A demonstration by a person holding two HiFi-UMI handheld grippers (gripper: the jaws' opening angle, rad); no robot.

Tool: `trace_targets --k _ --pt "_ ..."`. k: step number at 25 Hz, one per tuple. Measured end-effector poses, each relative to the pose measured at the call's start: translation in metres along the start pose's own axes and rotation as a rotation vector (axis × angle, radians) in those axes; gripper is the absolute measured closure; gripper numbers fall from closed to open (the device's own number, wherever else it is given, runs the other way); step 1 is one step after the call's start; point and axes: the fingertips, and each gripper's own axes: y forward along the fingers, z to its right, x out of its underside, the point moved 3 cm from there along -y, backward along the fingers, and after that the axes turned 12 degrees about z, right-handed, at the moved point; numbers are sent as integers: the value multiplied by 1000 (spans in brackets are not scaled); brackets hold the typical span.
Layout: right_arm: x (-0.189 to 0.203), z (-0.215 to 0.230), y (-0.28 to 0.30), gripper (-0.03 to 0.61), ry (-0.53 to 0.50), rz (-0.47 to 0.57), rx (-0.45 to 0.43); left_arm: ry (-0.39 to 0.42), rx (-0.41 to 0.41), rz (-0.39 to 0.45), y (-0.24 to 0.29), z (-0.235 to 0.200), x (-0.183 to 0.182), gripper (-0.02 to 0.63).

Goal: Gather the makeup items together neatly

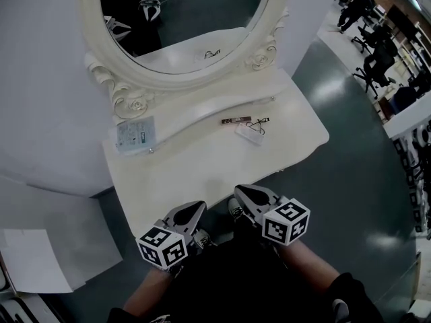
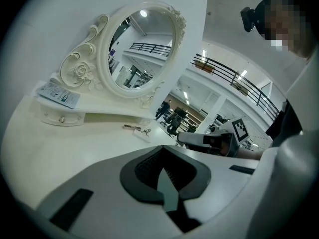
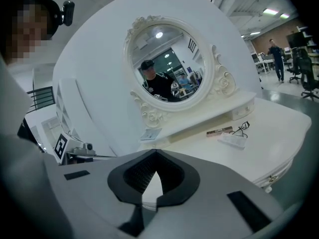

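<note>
Three small makeup items sit bunched toward the right end of your table (image 1: 195,170): one brown stick (image 1: 236,120), one black lash curler (image 1: 261,122) just off the stick's right tip, and one white packet (image 1: 248,134) just in front of both. Whether the packet touches the curler, you can't tell from here. One more item, a blue-and-white card (image 1: 135,134), lies well apart from them on the raised shelf (image 1: 222,94) at the left, below the carved rose of the one oval mirror (image 1: 188,81). So that's four pieces in all, three together and one alone.

Now your tools, two of them. Your left gripper (image 1: 195,208) and right gripper (image 1: 242,192) hang side by side over the near edge of the table, close to your body. Both have their fingers pressed together with nothing between them.

The cluster lies well ahead of the right gripper and a little to its right. The card is ahead and to the left of the left gripper, up on the shelf.

You've got plenty of room. Bare white tabletop runs from your fingertips all the way to the three items. Mind the curved right edge, which passes near the packet, with dark floor beyond it. The shelf's front lip runs close behind the stick.
</note>
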Motion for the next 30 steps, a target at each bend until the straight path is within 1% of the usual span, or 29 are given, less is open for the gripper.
trace_targets --k 11,21,23,24,25,30 --pt "-18 61 5 549 0 -25 0 -13 -37 -4 53 4 -1 606" --pt "-23 134 13 545 -47 -76 38 -23 -64 -25 98 8 10 606" --pt "-20 151 16 519 -47 -99 43 -29 -78 -28 106 8 13 606" --pt "-19 159 18 477 -45 -114 42 -33 -85 -30 110 8 14 606" --pt "-18 167 20 458 -44 -129 40 -37 -93 -33 114 8 15 606" --pt "-15 207 32 425 -96 -187 50 -51 -137 -37 131 7 18 606"
